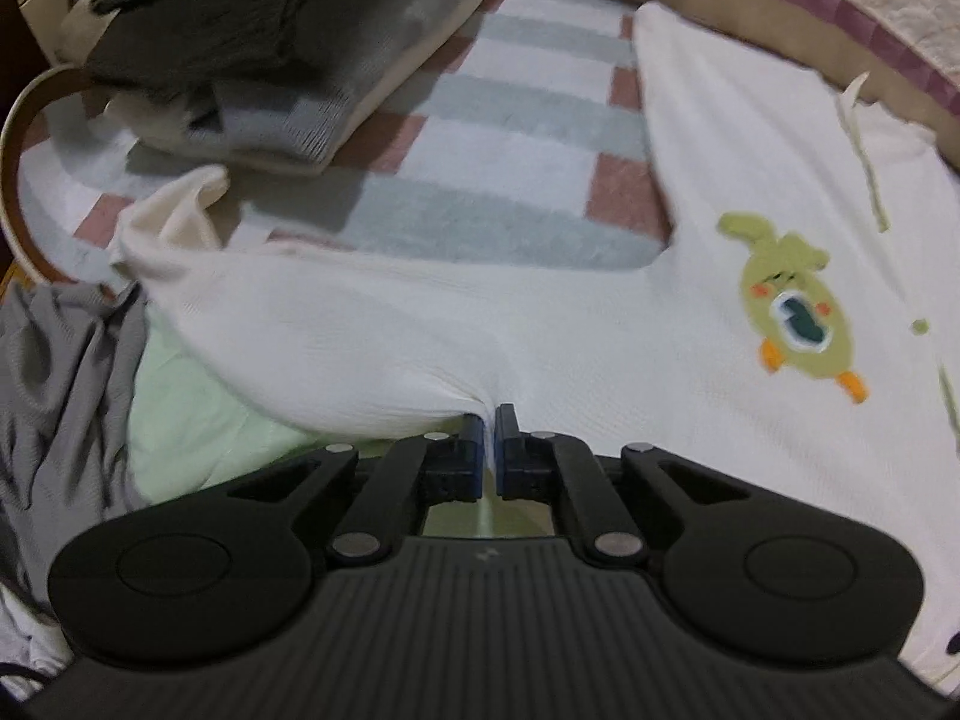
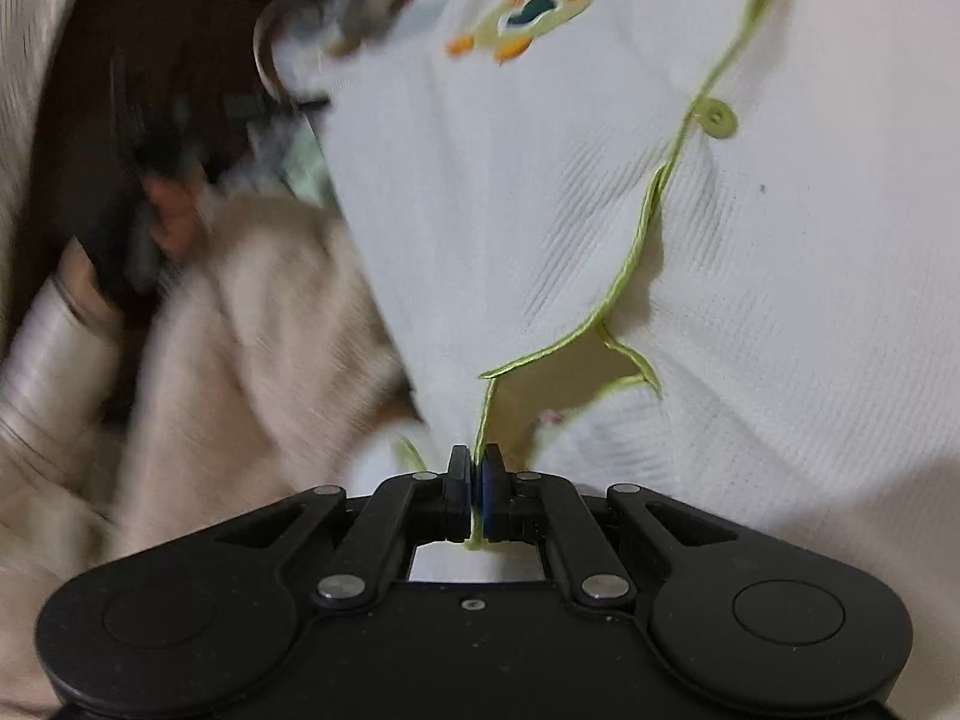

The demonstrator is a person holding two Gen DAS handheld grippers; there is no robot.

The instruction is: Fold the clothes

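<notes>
A white knit baby garment (image 1: pixel 690 276) with green trim and a green duck patch (image 1: pixel 792 306) lies spread on a striped blanket (image 1: pixel 492 138). My left gripper (image 1: pixel 492 420) is shut on the garment's near edge, the cloth bunched between its jaws. In the right wrist view the same garment (image 2: pixel 780 300) fills the frame, with its green button (image 2: pixel 720 117) and duck patch (image 2: pixel 540 6). My right gripper (image 2: pixel 475 459) is shut on the green-trimmed edge near the neck opening (image 2: pixel 576 372).
A stack of folded dark and grey clothes (image 1: pixel 258 48) sits at the blanket's far left. A grey garment (image 1: pixel 66 372) and a pale green cloth (image 1: pixel 198 420) lie at the near left. A beige fabric (image 2: pixel 240 330) bunches left of the right gripper.
</notes>
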